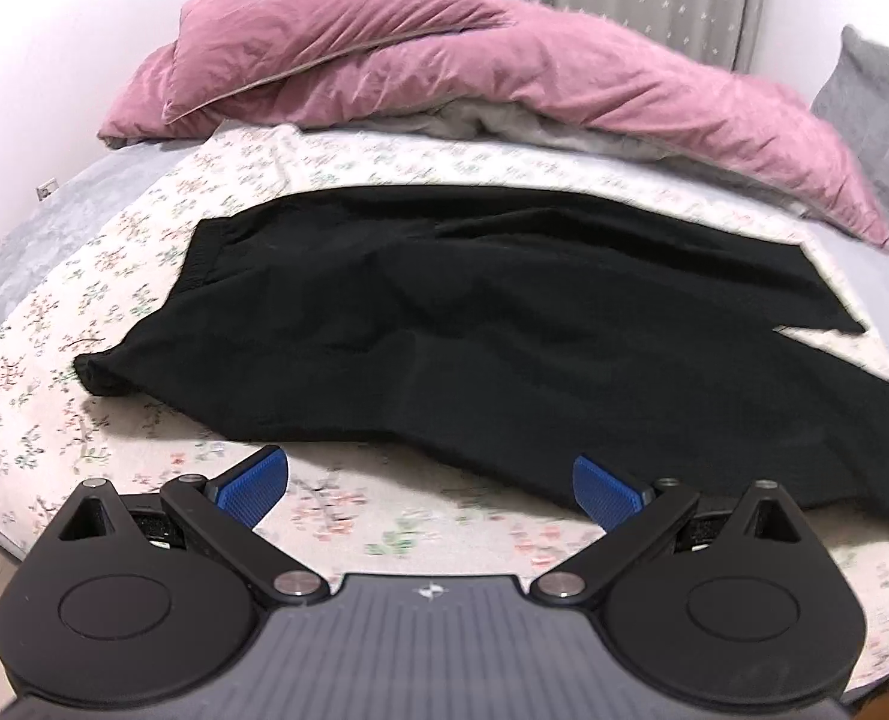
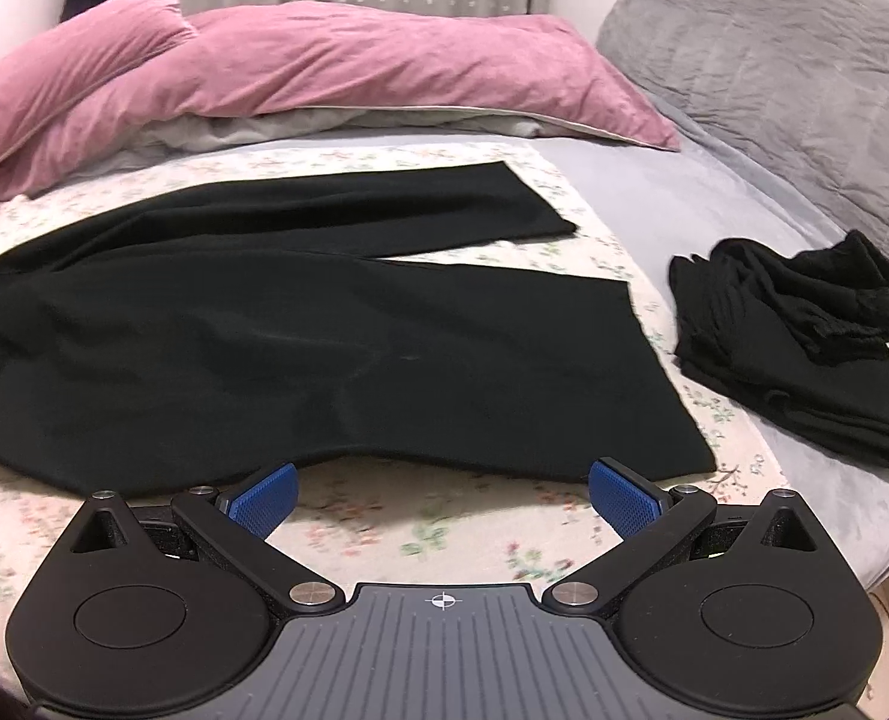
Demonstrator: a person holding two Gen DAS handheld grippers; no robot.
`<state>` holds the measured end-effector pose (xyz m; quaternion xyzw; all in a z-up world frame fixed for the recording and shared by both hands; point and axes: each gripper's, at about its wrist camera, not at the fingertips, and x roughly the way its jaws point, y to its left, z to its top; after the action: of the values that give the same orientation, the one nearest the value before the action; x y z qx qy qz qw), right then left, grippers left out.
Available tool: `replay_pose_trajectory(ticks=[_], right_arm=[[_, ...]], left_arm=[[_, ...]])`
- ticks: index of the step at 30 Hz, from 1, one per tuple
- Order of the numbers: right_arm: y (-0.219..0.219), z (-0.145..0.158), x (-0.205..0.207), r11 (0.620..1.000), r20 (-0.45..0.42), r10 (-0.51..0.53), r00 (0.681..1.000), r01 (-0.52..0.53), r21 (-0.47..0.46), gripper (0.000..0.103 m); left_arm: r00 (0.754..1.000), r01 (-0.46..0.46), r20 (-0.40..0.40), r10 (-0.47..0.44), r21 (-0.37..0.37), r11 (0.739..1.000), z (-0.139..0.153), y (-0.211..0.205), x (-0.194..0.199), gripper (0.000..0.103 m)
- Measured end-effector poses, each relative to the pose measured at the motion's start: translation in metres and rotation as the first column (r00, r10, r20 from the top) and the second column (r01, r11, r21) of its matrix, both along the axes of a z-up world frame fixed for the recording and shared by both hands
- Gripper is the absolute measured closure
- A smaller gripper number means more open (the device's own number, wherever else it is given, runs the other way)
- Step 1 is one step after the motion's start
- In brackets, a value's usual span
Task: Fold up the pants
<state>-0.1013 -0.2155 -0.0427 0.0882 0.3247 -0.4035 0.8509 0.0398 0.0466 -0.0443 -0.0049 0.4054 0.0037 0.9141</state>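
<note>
Left tongs (image 1: 429,489) spread wide, empty, hovering just short of the near hem of the black soft-fabric pants (image 1: 444,324). Pants spread flat on the floral cotton bed sheet (image 1: 114,408), long axis left to right: elastic waistband (image 1: 201,264) at the left, two legs splaying rightward. Right tongs (image 2: 441,495) likewise apart, gripping nothing, near the lower leg's cuff (image 2: 666,372). Likely trouble: pinching sheet along with cloth, or catching one layer only, leaving a skewed fold. Further right, crumpled black garment pile (image 2: 798,348), close enough to snag.
</note>
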Motion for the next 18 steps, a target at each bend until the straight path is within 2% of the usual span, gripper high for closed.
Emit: replay_pose_trajectory(ticks=[1, 4, 6, 9, 11, 14, 18], right_arm=[[-0.004, -0.003, -0.002, 1.000, 0.005, -0.003, 1.000, 0.003, -0.007, 0.000], [-0.025, -0.016, -0.008, 0.999, -0.005, -0.042, 0.999, 0.042, 0.018, 0.000], [-0.040, -0.023, -0.014, 0.996, 0.023, -0.047, 0.999, 0.045, 0.073, 0.000], [-0.064, -0.037, -0.021, 0.980, 0.009, -0.099, 0.995, 0.096, 0.176, 0.000], [-0.073, -0.045, -0.026, 0.974, 0.030, -0.102, 0.994, 0.094, 0.204, 0.000], [-0.086, -0.053, -0.031, 0.964, 0.073, -0.105, 0.992, 0.084, 0.252, 0.000], [-0.104, -0.061, -0.035, 0.940, 0.146, -0.148, 0.978, 0.093, 0.327, 0.002]], left_arm=[[1.000, -0.008, -0.005, 0.008, -0.007, 1.000, -0.003, 0.006, 0.002, 0.000], [0.998, -0.053, -0.025, 0.050, -0.113, 0.992, -0.015, 0.040, 0.013, 0.000], [0.995, -0.090, -0.060, 0.081, -0.172, 0.981, -0.025, 0.067, 0.022, 0.000], [0.984, -0.170, -0.079, 0.157, -0.207, 0.963, -0.039, 0.102, 0.034, 0.000], [0.976, -0.216, -0.081, 0.202, -0.241, 0.946, -0.047, 0.123, 0.040, 0.000], [0.963, -0.269, -0.079, 0.258, -0.331, 0.904, -0.056, 0.157, 0.047, 0.000], [0.947, -0.309, -0.036, 0.319, -0.373, 0.875, -0.057, 0.187, 0.053, 0.002]])
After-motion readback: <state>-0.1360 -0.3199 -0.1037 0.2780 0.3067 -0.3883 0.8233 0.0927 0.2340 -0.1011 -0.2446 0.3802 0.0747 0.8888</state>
